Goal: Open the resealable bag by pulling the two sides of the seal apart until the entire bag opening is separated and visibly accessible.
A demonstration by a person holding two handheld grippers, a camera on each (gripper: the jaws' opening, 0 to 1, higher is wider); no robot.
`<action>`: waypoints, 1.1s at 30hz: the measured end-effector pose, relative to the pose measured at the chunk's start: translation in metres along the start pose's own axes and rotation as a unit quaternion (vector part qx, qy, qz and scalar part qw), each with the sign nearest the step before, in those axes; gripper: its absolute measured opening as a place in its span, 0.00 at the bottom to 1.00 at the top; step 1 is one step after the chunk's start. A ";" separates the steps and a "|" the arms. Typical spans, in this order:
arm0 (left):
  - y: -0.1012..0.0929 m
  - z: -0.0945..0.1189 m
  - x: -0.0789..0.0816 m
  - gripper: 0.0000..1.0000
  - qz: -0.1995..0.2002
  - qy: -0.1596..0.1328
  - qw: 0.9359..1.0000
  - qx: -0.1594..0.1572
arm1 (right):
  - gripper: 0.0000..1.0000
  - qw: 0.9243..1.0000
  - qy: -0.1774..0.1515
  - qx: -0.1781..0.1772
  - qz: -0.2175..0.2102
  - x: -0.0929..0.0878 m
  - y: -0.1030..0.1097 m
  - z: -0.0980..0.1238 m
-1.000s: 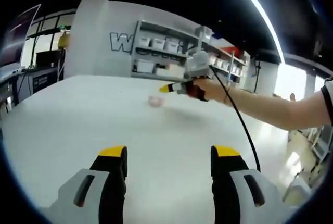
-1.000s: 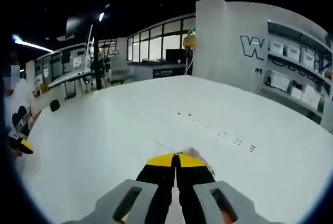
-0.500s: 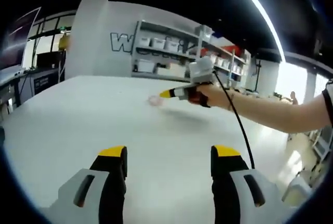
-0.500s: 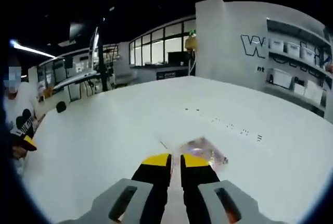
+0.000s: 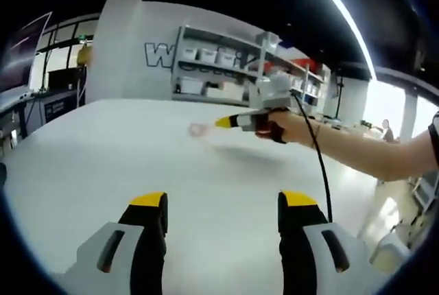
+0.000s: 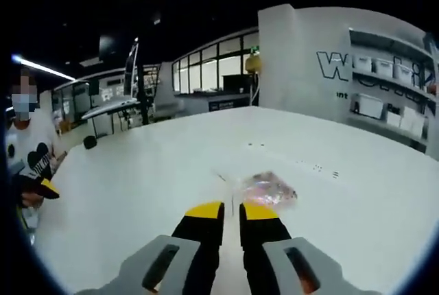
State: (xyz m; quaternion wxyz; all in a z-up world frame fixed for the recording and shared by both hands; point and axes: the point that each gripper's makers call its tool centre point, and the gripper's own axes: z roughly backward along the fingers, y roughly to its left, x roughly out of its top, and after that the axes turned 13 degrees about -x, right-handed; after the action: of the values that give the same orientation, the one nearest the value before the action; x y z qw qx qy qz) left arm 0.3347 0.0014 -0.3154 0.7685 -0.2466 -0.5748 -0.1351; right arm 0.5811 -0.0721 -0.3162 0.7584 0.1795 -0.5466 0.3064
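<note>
Lying flat on the white table (image 6: 137, 171), far from its edges, the small see-through bag (image 6: 266, 189) sits just past the right gripper (image 6: 231, 209), whose jaws are a little apart and hold nothing. The left gripper (image 5: 223, 201) has wide-open, empty jaws over bare table nearer the person.

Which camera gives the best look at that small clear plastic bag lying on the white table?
The right gripper view: the small clear plastic bag lies close, just beyond that gripper's jaw tips, crinkled and pinkish. In the left gripper view the bag is a faint distant smudge on the white table.
</note>
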 end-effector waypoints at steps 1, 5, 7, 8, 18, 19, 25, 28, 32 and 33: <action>0.000 0.000 0.001 0.66 -0.001 -0.001 1.000 0.000 | 0.07 1.000 -0.002 0.000 -0.001 0.000 -0.001 0.003; 0.000 0.002 0.006 0.66 -0.007 -0.003 1.000 0.002 | 0.11 1.000 -0.006 0.014 0.006 0.001 0.004 0.013; 0.000 0.002 0.009 0.66 -0.010 -0.006 1.000 0.000 | 0.11 1.000 -0.010 0.011 0.019 0.002 0.004 0.020; -0.001 0.002 0.009 0.66 -0.011 -0.005 1.000 -0.001 | 0.11 1.000 -0.011 0.010 0.022 0.002 0.004 0.023; -0.001 -0.004 0.008 0.67 -0.018 0.005 1.000 -0.019 | 0.26 0.999 -0.005 0.016 0.036 -0.003 0.010 0.053; 0.000 -0.004 0.008 0.67 -0.020 0.007 1.000 -0.018 | 0.29 0.999 0.002 0.021 0.040 -0.007 0.013 0.057; 0.003 -0.005 0.014 0.68 -0.034 0.011 0.999 -0.013 | 0.35 0.998 0.010 0.019 0.062 -0.019 0.018 0.086; 0.002 -0.006 0.017 0.68 -0.037 0.009 0.999 -0.014 | 0.39 0.998 0.013 0.019 0.063 -0.023 0.019 0.098; -0.002 -0.009 0.016 0.67 -0.039 0.009 0.999 -0.018 | 0.45 0.998 0.015 0.025 0.057 -0.030 0.025 0.116; -0.002 -0.010 0.016 0.68 -0.041 0.010 0.999 -0.016 | 0.46 0.998 0.016 0.025 0.057 -0.033 0.027 0.121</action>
State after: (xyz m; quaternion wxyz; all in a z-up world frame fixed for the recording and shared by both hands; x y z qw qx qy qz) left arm 0.3465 -0.0039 -0.3024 0.7640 -0.2336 -0.5744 -0.1782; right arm 0.4697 -0.1343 -0.3077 0.7437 0.1622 -0.5361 0.3651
